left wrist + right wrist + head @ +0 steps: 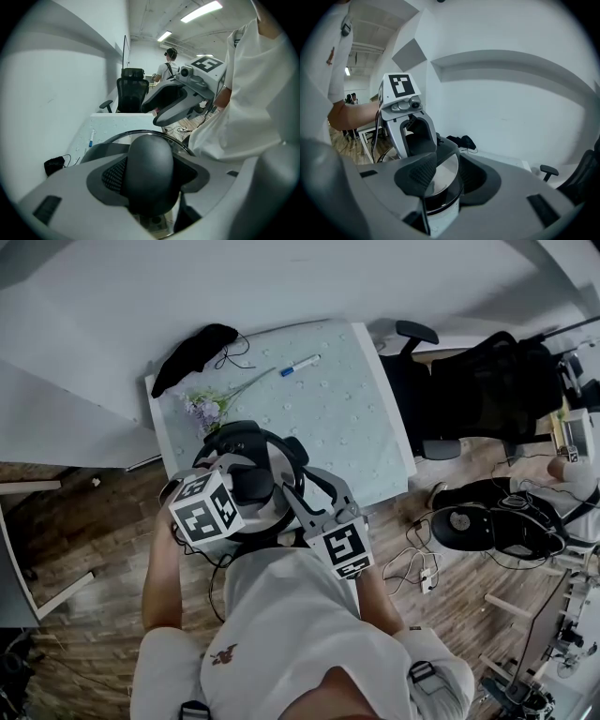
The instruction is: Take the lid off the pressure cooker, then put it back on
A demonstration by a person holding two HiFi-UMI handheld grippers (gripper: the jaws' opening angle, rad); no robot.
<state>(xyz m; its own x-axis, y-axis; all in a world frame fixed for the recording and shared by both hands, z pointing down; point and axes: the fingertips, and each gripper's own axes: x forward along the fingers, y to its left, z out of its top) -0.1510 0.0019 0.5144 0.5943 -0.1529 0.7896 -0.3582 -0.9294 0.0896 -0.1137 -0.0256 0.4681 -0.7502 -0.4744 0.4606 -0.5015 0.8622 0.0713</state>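
Observation:
The pressure cooker point(281, 460) stands near the front left edge of the table point(347, 418), with its lid point(443, 171) on it. My left gripper point(246, 482) comes down from above and is shut on the lid's round black knob point(150, 171). The lid's rim point(117, 137) curves behind the knob. My right gripper point(305, 495) reaches the cooker's right side. In the right gripper view its jaws point(443, 176) stand on either side of the lid's edge and the pale cooker body point(440, 215). I cannot tell whether its pads point(419, 176) press on it.
On the pale dotted tablecloth lie a black cloth with a cord point(192, 352), a blue pen point(300, 365) and a small bunch of flowers point(211, 409). Black office chairs point(469, 395) stand to the right. Cables and gear point(487, 526) lie on the wooden floor. A person point(166, 65) stands far off.

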